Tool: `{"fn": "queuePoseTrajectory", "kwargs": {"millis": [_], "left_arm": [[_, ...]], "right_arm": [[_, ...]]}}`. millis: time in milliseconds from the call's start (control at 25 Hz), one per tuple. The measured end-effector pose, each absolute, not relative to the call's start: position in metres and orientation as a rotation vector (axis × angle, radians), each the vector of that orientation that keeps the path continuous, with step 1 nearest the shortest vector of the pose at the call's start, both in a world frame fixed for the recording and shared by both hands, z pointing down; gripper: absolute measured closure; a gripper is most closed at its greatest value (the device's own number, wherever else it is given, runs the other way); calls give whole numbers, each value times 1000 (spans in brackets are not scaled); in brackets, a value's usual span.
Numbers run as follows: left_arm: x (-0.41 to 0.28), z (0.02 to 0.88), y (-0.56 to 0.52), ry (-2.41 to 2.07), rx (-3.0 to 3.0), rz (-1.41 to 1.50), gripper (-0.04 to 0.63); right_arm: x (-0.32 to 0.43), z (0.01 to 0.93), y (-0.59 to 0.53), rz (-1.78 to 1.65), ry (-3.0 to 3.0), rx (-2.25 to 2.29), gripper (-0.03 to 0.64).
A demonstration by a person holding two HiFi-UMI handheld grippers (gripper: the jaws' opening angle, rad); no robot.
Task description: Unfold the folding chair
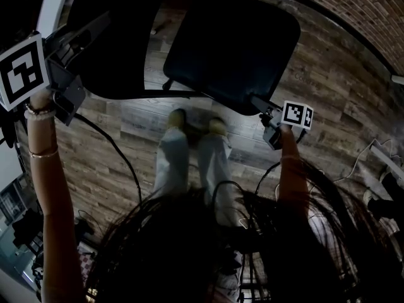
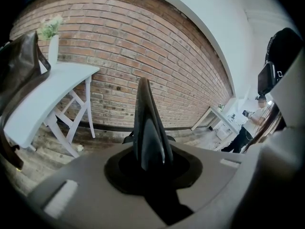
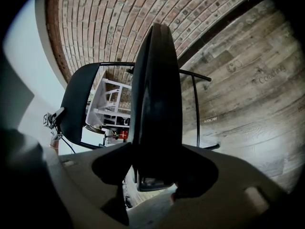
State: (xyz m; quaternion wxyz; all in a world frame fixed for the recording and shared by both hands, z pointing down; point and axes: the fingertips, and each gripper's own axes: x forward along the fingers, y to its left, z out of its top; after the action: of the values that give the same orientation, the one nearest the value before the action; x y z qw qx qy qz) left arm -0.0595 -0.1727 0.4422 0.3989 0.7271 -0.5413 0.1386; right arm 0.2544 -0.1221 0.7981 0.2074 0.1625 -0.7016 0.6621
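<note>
The folding chair stands in front of me, with its black backrest (image 1: 120, 43) at the upper left and its black seat (image 1: 233, 43) in the middle of the head view. My left gripper (image 1: 95, 30) is shut on the backrest's side edge. That edge rises as a thin dark blade (image 2: 147, 123) between the jaws of my left gripper (image 2: 147, 163). My right gripper (image 1: 264, 109) holds the seat's near right corner. In the right gripper view the thick seat edge (image 3: 157, 94) fills the gap of my right gripper (image 3: 155, 175), with the backrest (image 3: 78, 101) and the thin metal frame (image 3: 196, 109) behind it.
My own legs and shoes (image 1: 189, 150) stand on the wood floor (image 1: 126, 137) just below the chair, with black cables (image 1: 120, 156) trailing beside them. A white table (image 2: 47, 94) with a vase (image 2: 51, 39) stands by the brick wall (image 2: 143, 46). A person (image 2: 245, 132) is far off at the right.
</note>
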Motion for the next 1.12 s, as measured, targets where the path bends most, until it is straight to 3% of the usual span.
{"fn": "queuePoseTrajectory", "kwargs": {"millis": [1120], "left_arm": [[-61,448,-171,-1308,1869,330,518]], "right_arm": [[268,814,-114,1836,-1894,554,330]]}}
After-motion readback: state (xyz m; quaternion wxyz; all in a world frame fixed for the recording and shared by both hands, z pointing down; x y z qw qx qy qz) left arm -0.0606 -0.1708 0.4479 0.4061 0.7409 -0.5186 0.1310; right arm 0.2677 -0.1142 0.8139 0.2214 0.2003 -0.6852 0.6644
